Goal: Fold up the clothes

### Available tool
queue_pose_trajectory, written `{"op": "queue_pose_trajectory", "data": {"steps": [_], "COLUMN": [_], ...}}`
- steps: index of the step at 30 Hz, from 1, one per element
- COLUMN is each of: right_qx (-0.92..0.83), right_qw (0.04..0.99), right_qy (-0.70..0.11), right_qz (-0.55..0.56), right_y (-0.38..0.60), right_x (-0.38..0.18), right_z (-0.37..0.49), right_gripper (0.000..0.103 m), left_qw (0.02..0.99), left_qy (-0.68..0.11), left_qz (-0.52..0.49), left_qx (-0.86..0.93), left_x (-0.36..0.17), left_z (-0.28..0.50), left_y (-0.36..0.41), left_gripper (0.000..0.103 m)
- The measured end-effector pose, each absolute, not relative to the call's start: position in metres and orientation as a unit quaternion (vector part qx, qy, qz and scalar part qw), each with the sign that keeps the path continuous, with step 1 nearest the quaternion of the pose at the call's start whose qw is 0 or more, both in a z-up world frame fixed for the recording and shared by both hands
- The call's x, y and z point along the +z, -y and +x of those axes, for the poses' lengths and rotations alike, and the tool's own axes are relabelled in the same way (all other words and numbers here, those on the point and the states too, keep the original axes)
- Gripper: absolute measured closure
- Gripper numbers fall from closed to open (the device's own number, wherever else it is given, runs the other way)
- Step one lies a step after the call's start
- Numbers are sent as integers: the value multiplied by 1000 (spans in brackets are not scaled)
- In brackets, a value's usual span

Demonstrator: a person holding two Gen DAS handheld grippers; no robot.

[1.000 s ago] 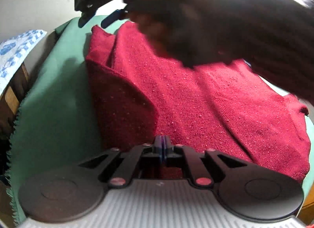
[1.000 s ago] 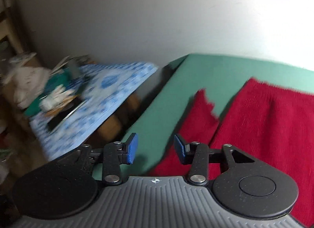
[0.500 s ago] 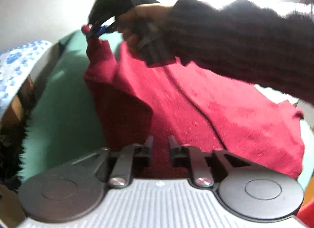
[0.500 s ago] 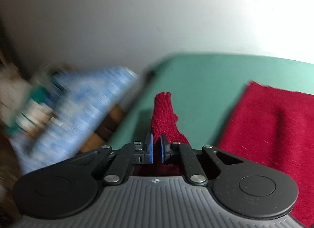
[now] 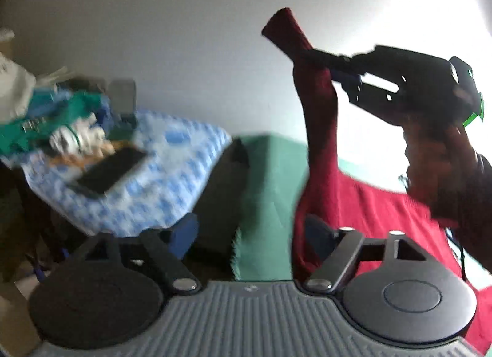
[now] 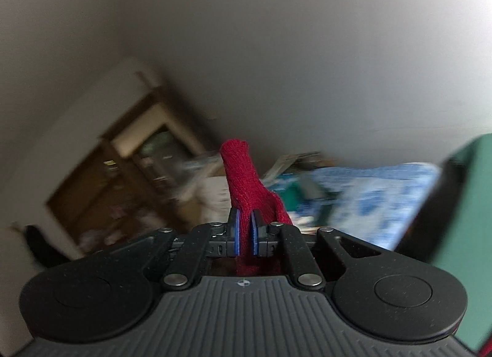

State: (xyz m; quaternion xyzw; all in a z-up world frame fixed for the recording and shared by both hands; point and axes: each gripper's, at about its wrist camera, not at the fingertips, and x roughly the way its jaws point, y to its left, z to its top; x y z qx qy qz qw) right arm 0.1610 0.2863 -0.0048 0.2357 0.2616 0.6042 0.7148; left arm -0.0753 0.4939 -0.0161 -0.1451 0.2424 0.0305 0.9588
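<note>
Right gripper [image 6: 245, 235] clamped on the red sweater [image 5: 319, 129] sleeve — cuff pointing up, sleeve hanging near-vertical; left gripper [image 5: 250, 234] jaws opening wide, holding nothing.

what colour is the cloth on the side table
Blue and white patterned cloth, clearest in the left wrist view.

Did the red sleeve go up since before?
Yes. The red sleeve, pinched in the right gripper, lay on the green cover before; now it hangs high against the wall.
</note>
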Motion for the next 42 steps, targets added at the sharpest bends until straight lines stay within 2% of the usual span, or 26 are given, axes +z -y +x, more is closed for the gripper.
{"op": "queue_pose_trajectory", "data": {"steps": [2,8,10,11,13,15,17,18,20,24,28,31,36,42], "right_qx": [638,701,712,715,718,712,700,692,665,602,544,539,566,527], "right_qw": [688,633,623,620,615,615,618,622,644,701,760,749,697,712], "right_qy": [-259,-258,-262,-266,-275,-289,-304,-310,-309,-307,-335,-385,-428,-441], "right_qz": [230,203,190,184,174,178,188,195,216,229,119,14,-98,-142], "right_y": [-301,-343,-356,-359,-365,-364,-358,-354,-336,-279,-219,-191,-164,-149], "right_x": [5,27,31,32,33,30,26,23,19,-4,-40,-67,-94,-118], "right_z": [150,119,110,107,100,94,90,90,84,74,34,-13,-86,-121], "right_gripper": [94,94,94,94,94,90,76,72,57,57,58,61,62,63], "left_qw": [966,978,982,984,982,979,971,967,961,947,927,921,937,943], "left_qy": [-219,-166,-153,-147,-151,-162,-188,-196,-209,-222,-250,-250,-218,-221], "left_qz": [-132,-128,-110,-103,-110,-126,-150,-161,-178,-208,-240,-258,-234,-209], "left_qx": [31,-1,-15,-18,-18,-12,4,16,39,98,144,149,138,134], "left_x": [-4,26,33,35,33,28,15,8,-6,-26,-46,-48,-12,15], "left_z": [-75,-80,-83,-86,-87,-86,-83,-83,-87,-104,-111,-113,-107,-92], "left_y": [-499,-506,-501,-498,-500,-505,-513,-517,-524,-540,-563,-582,-580,-565], "left_gripper": [12,7,8,12,32,79,103,103,103,103,103,103,103,103]}}
